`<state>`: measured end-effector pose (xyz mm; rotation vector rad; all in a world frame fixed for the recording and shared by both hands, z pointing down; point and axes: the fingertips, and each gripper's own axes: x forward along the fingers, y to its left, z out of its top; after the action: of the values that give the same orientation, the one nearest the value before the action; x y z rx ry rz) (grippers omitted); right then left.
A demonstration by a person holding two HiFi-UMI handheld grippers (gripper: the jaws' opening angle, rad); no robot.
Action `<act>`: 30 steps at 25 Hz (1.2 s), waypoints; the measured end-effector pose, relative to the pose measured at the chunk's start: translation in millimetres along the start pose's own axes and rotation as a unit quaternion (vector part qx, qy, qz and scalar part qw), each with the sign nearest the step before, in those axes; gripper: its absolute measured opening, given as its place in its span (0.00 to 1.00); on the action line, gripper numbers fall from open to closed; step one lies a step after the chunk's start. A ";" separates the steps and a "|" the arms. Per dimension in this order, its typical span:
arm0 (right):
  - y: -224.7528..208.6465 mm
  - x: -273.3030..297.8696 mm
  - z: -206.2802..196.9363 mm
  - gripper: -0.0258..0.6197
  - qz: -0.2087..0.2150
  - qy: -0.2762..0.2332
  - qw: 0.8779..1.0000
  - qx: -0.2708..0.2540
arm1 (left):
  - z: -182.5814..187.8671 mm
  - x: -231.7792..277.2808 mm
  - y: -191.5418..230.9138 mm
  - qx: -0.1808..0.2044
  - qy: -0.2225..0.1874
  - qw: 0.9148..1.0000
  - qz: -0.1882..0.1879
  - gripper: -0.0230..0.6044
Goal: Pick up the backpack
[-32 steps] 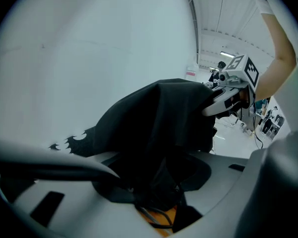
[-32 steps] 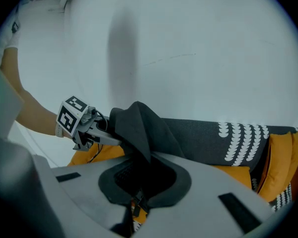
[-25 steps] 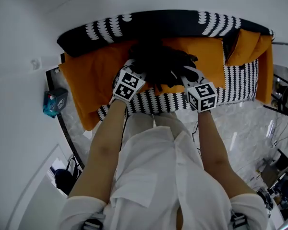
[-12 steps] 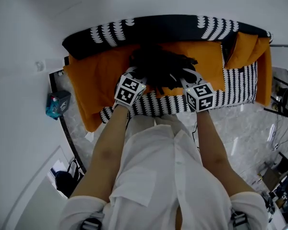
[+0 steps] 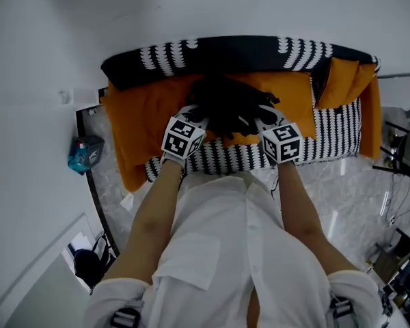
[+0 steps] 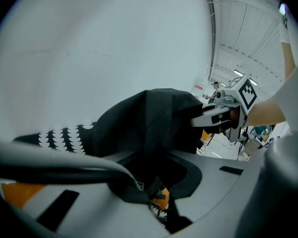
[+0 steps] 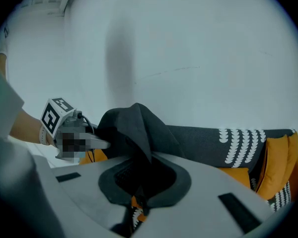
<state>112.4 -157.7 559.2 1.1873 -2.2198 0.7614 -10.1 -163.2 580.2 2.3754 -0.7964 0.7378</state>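
The black backpack (image 5: pixel 229 104) lies on the sofa's orange seat (image 5: pixel 140 111), its fabric bunched up between my two grippers. My left gripper (image 5: pixel 195 113) holds its left side; its jaws have just been closing, and black fabric (image 6: pixel 154 118) is pinched between them. My right gripper (image 5: pixel 263 117) is shut on the right side, with dark fabric (image 7: pixel 134 128) rising out of its jaws. Each gripper view shows the other gripper across the bag: the right gripper (image 6: pixel 223 115) and the left gripper (image 7: pixel 74 133). The lower part of the backpack is hidden behind the grippers.
The sofa has a black backrest with white marks (image 5: pixel 225 48) and a striped front edge (image 5: pixel 239 157). An orange pillow (image 5: pixel 345 80) sits at its right end. A blue object (image 5: pixel 84 154) stands on the floor at the left. A white wall rises behind the sofa.
Both grippers have risen a little with the backpack's fabric, which now stands higher between them. The left jaws have closed onto the fabric. The sofa sits lower in the head view.
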 end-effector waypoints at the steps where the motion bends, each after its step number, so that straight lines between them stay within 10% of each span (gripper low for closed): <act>1: 1.8 -2.8 1.3 0.08 0.001 -0.001 1.000 0.002 | 1.4 -3.4 -1.9 -0.002 -0.002 1.000 0.001 0.12; 17: 28.2 -39.4 82.7 0.08 0.011 -0.077 0.996 -0.032 | 87.1 -74.7 -3.1 0.002 -0.105 0.994 0.033 0.11; 30: 44.2 -102.2 203.9 0.08 -0.012 -0.213 0.971 -0.104 | 204.4 -150.8 -15.7 0.064 -0.231 0.969 0.056 0.11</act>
<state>90.4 -217.2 335.7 1.3653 -2.5442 0.2664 -35.7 -222.8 334.1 2.6796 -1.1076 0.2794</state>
